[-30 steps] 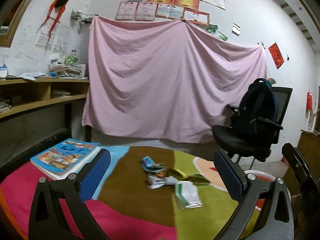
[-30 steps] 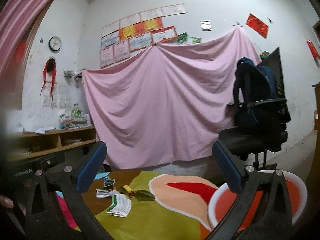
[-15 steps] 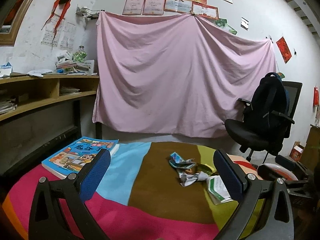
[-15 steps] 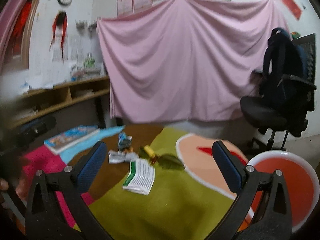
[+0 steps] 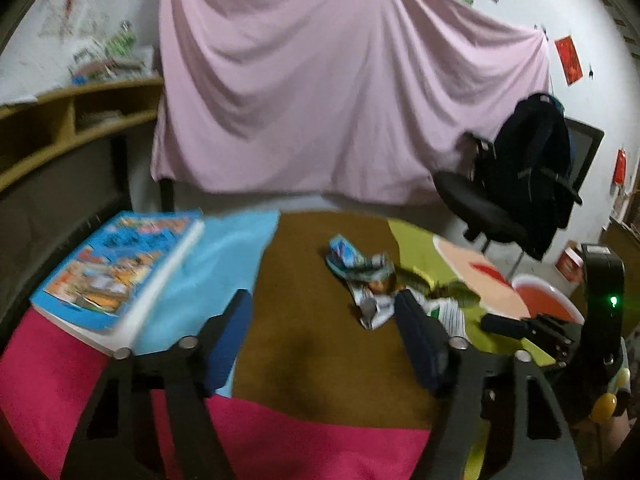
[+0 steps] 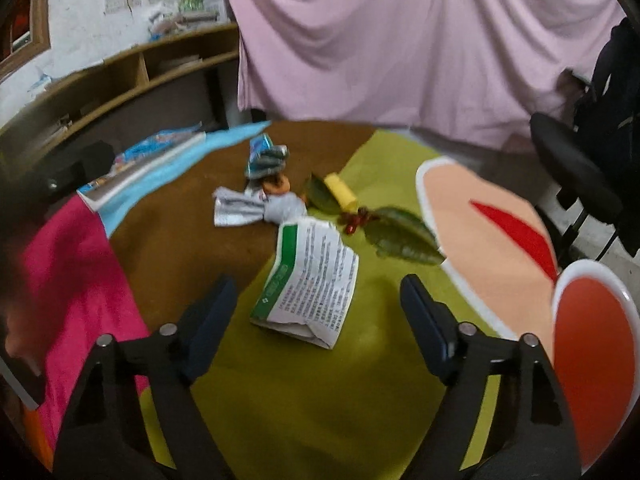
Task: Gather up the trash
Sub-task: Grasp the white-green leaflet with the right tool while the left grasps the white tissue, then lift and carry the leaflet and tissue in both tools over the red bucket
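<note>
Just ahead of right hand-held gripper (image 6: 320,312): green-white leaflet (image 6: 310,276), untouched.

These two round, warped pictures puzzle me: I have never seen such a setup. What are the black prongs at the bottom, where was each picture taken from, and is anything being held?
There is no robot here. A person holds a two-finger gripper in each hand, and a wide-angle camera on each one looks forward along its fingers, which warps the picture. The black prongs with blue pads are those fingers.

One picture comes from the left gripper, the other from the right gripper. Both are open and hold nothing.

Below lies a colourful tablecloth. On it are a book, a folded leaflet, crumpled wrappers, leaves, a small yellow piece, and a red bowl with a white rim at the right. The right gripper points at the leaflet.
</note>
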### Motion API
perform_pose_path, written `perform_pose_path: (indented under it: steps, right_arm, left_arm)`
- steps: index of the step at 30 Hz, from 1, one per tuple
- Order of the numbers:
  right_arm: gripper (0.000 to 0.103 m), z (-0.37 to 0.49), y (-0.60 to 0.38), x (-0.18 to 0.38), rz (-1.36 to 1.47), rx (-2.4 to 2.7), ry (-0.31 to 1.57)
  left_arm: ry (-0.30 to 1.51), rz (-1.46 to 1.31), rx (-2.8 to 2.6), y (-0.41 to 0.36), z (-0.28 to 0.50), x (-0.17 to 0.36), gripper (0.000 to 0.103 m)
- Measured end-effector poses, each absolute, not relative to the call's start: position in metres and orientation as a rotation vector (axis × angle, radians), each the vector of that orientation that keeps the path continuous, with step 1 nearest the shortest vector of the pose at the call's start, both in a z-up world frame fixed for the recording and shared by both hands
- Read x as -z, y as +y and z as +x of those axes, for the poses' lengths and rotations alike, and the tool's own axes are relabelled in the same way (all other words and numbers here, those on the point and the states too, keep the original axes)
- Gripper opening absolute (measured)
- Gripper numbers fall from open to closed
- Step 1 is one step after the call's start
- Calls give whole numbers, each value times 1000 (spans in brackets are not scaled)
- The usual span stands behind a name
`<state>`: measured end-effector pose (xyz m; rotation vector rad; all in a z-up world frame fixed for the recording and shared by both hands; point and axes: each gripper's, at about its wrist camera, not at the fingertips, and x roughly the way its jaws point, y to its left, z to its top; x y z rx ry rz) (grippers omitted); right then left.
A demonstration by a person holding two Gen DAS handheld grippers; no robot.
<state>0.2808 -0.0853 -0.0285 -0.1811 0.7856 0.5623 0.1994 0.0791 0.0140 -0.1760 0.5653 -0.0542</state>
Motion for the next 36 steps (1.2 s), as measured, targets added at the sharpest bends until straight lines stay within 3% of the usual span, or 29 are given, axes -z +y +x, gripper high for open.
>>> perform_pose_path:
  steps: [4, 9, 16, 18, 20, 24, 30, 36]
  right_arm:
    - [81, 288, -89, 36, -147, -583, 832]
    - [77, 288, -99, 33, -115, -597, 826]
    - [76, 283, -123, 25, -56, -571, 791]
    - [76, 283, -132, 23, -40, -560, 781]
    - [76, 283, -137, 21, -20, -559, 774]
    - [76, 282, -142, 20, -8, -554, 765]
    - [76, 278, -146, 18, -9, -558, 744]
    - [76, 268, -155, 12, 0, -562, 693]
  left_arm:
    - [646, -178, 103, 73, 214, -3, 51]
    - [722, -164, 172, 61, 229, 2, 47]
    - [758, -138, 206, 46, 253, 4, 44]
    - [778, -147, 221, 44, 259, 6, 31]
    - [797, -158, 228, 42, 265, 8, 29]
    - [806, -153, 243, 37, 266, 7, 8]
    - [780, -124, 240, 28, 258, 2, 0]
    - [717, -93, 217, 13, 239, -7, 0]
